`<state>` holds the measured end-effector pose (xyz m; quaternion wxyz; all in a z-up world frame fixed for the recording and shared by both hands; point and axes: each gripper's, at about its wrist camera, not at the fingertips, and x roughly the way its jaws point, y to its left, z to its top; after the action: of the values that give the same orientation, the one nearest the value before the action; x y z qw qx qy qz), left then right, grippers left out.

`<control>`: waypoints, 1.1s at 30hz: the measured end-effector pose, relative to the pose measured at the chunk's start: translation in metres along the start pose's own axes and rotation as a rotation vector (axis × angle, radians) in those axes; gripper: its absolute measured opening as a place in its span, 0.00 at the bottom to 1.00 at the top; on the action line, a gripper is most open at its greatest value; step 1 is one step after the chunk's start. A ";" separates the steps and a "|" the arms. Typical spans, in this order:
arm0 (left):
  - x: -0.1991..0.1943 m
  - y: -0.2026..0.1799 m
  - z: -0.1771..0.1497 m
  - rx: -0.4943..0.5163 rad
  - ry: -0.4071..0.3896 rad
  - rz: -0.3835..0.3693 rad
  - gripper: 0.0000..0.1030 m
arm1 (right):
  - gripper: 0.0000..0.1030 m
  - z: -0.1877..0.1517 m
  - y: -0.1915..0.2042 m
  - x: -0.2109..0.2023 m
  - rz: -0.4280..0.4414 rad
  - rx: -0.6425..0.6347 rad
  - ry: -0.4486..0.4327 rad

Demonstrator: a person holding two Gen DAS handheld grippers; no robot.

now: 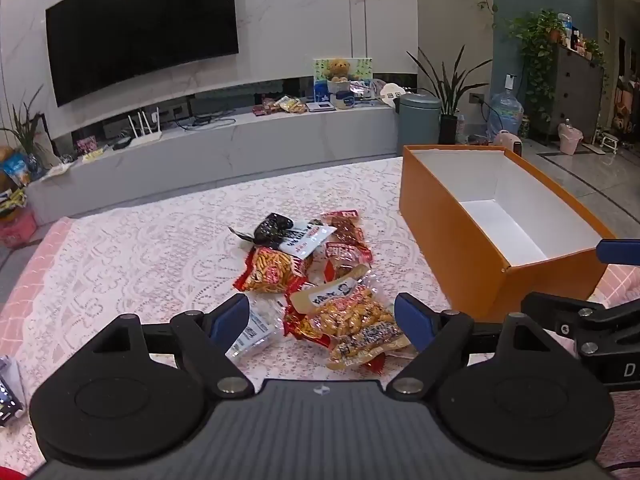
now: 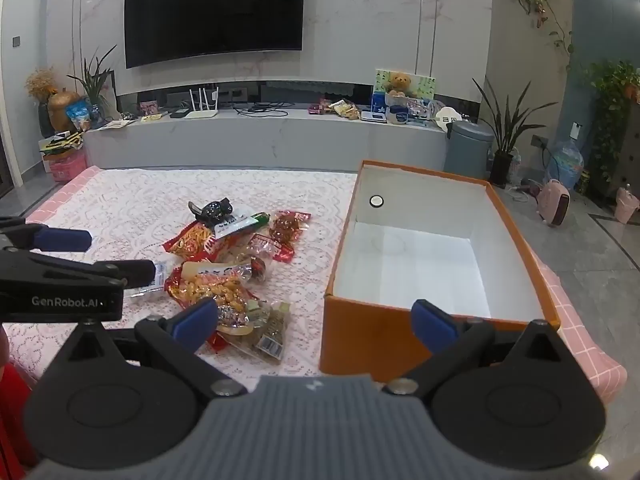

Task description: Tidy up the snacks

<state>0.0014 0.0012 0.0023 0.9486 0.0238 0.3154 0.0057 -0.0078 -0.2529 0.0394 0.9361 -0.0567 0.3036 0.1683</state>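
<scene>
A pile of snack packets (image 1: 316, 276) lies on the lace tablecloth (image 1: 160, 248), also in the right wrist view (image 2: 236, 268). An orange box (image 1: 452, 240) with a white inside stands open to the pile's right; its inside holds no snacks (image 2: 420, 264). My left gripper (image 1: 322, 320) is open, hovering over the near packets, a peanut pack (image 1: 348, 312) between its fingers. My right gripper (image 2: 316, 320) is open in front of the box's near wall (image 2: 360, 332). The left gripper shows at the left of the right wrist view (image 2: 84, 256).
A TV cabinet (image 1: 240, 140) runs behind the table under a wall TV (image 1: 140, 28). A grey bin (image 1: 418, 122), plants and a water jug (image 1: 506, 114) stand on the floor to the right. The table's pink edge (image 2: 592, 344) is near the box.
</scene>
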 end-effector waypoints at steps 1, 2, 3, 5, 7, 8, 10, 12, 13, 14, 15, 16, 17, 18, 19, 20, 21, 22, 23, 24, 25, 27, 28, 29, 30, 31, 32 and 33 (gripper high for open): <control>0.000 0.001 0.001 -0.001 -0.001 0.002 0.91 | 0.97 0.000 0.000 0.000 0.000 -0.004 -0.003; -0.001 0.001 -0.002 -0.001 -0.013 0.003 0.90 | 0.97 0.001 0.001 0.000 -0.001 -0.007 -0.006; 0.001 0.005 0.000 -0.011 0.000 -0.009 0.90 | 0.97 0.001 0.002 0.000 -0.002 -0.010 -0.008; 0.002 0.007 0.000 -0.020 -0.001 -0.010 0.89 | 0.97 0.002 0.004 0.000 -0.004 -0.016 -0.013; 0.000 0.004 -0.001 -0.021 -0.001 0.001 0.88 | 0.97 0.003 0.006 0.000 -0.005 -0.021 -0.016; 0.000 0.004 -0.001 -0.023 0.000 0.000 0.87 | 0.97 -0.001 0.001 0.002 -0.001 0.006 0.001; -0.001 0.006 -0.001 -0.033 -0.004 -0.002 0.87 | 0.97 -0.001 0.000 0.001 -0.001 0.007 0.002; -0.001 0.006 0.000 -0.034 -0.006 -0.002 0.87 | 0.97 -0.001 0.000 -0.001 -0.001 0.007 0.000; -0.002 0.005 0.000 -0.034 -0.009 -0.002 0.87 | 0.97 0.000 -0.001 0.002 -0.003 0.005 0.005; -0.002 0.005 -0.001 -0.034 -0.011 -0.003 0.87 | 0.97 0.000 -0.002 0.002 -0.003 0.004 0.005; -0.003 0.004 0.000 -0.034 -0.013 -0.003 0.87 | 0.97 -0.001 -0.002 0.001 -0.004 0.004 0.005; -0.003 0.004 0.000 -0.034 -0.014 -0.004 0.87 | 0.97 0.000 -0.002 0.002 -0.004 0.004 0.006; -0.003 0.004 -0.001 -0.035 -0.014 -0.004 0.87 | 0.97 0.000 -0.002 0.001 -0.006 0.004 0.008; -0.003 0.003 -0.001 -0.034 -0.014 -0.004 0.87 | 0.97 0.000 0.000 0.005 -0.012 0.003 0.011; -0.002 0.003 -0.001 -0.035 -0.012 -0.005 0.87 | 0.97 0.001 0.001 0.006 -0.013 0.002 0.013; -0.002 0.003 0.000 -0.036 -0.010 -0.005 0.87 | 0.97 0.001 0.001 0.006 -0.013 0.002 0.013; -0.001 0.003 0.000 -0.037 -0.010 -0.005 0.87 | 0.97 0.001 0.001 0.006 -0.014 0.001 0.013; -0.001 0.003 0.000 -0.036 -0.010 -0.006 0.87 | 0.97 0.001 0.001 0.006 -0.015 0.001 0.013; -0.001 0.003 0.000 -0.036 -0.011 -0.006 0.87 | 0.97 0.001 0.000 0.005 -0.016 0.000 0.013; -0.001 0.003 0.000 -0.036 -0.011 -0.005 0.87 | 0.97 0.001 0.001 0.006 -0.017 -0.001 0.013; -0.001 0.003 0.000 -0.036 -0.011 -0.005 0.87 | 0.97 0.001 0.001 0.006 -0.017 -0.001 0.013; -0.001 0.003 0.000 -0.038 -0.011 -0.006 0.87 | 0.97 0.001 0.001 0.006 -0.019 -0.003 0.013; -0.001 0.003 0.000 -0.038 -0.010 -0.005 0.87 | 0.97 0.001 0.001 0.005 -0.017 -0.002 0.013; -0.001 0.003 -0.001 -0.037 -0.010 -0.005 0.87 | 0.97 0.001 0.001 0.005 -0.017 -0.003 0.013; -0.001 0.003 0.000 -0.038 -0.009 -0.005 0.87 | 0.97 0.002 0.001 0.005 -0.018 -0.004 0.013; -0.001 0.003 0.000 -0.038 -0.009 -0.005 0.87 | 0.97 0.002 0.002 0.004 -0.019 -0.007 0.013; 0.000 0.003 0.000 -0.038 -0.008 -0.006 0.87 | 0.97 0.002 0.002 0.004 -0.021 -0.008 0.012; 0.000 0.003 0.000 -0.038 -0.008 -0.007 0.87 | 0.97 0.002 0.002 0.004 -0.021 -0.009 0.012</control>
<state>0.0012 0.0046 0.0028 0.9501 0.0045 0.3118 0.0084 -0.0043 -0.2492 0.0391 0.9358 -0.0650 0.3077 0.1594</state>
